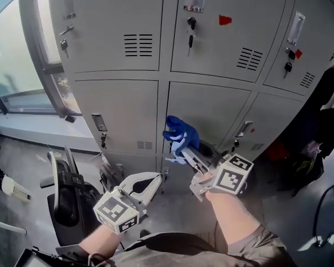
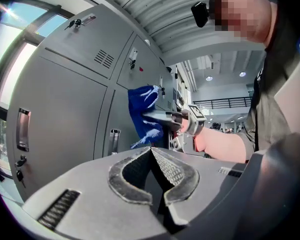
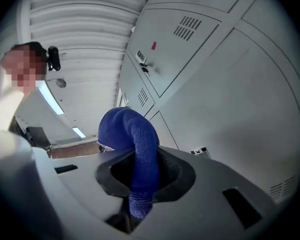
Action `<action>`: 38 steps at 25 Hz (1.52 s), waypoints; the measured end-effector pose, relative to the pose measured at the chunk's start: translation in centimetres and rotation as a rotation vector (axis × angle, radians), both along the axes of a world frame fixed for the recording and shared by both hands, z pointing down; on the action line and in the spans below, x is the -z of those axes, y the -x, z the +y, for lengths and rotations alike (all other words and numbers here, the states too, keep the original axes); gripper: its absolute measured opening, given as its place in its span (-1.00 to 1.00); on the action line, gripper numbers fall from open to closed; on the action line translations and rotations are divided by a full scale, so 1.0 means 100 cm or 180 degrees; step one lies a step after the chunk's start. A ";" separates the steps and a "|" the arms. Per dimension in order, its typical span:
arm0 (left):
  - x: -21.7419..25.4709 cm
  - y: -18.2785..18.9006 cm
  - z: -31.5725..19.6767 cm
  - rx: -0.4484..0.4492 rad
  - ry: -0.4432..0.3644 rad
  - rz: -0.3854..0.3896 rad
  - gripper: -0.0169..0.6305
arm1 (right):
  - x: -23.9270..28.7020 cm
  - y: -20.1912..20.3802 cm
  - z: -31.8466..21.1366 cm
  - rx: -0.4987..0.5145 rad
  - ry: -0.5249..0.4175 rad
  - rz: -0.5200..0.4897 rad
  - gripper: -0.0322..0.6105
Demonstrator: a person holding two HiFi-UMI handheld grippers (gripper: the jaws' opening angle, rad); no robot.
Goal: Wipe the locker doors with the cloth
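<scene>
The head view looks steeply down from above at the lockers [image 1: 118, 105]. The left gripper view sits low, looking sideways along the lockers. The right gripper view faces them closely, tilted upward. All three share the blue cloth [image 1: 181, 133].

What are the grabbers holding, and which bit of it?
The right gripper holds the blue cloth, pinched at a bunched, rolled part, with the rest poking out past its jaws. The left gripper holds nothing; its jaws are shut together.
</scene>
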State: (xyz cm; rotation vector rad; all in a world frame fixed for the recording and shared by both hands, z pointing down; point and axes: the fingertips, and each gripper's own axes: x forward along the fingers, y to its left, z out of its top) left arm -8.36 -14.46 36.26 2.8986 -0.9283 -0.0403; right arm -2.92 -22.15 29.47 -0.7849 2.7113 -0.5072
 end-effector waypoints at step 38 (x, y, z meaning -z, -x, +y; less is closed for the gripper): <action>-0.029 -0.056 0.010 -0.0067 0.0261 -0.0111 -0.95 | 0.021 -0.129 -0.108 -0.0290 0.0945 -0.1253 -0.73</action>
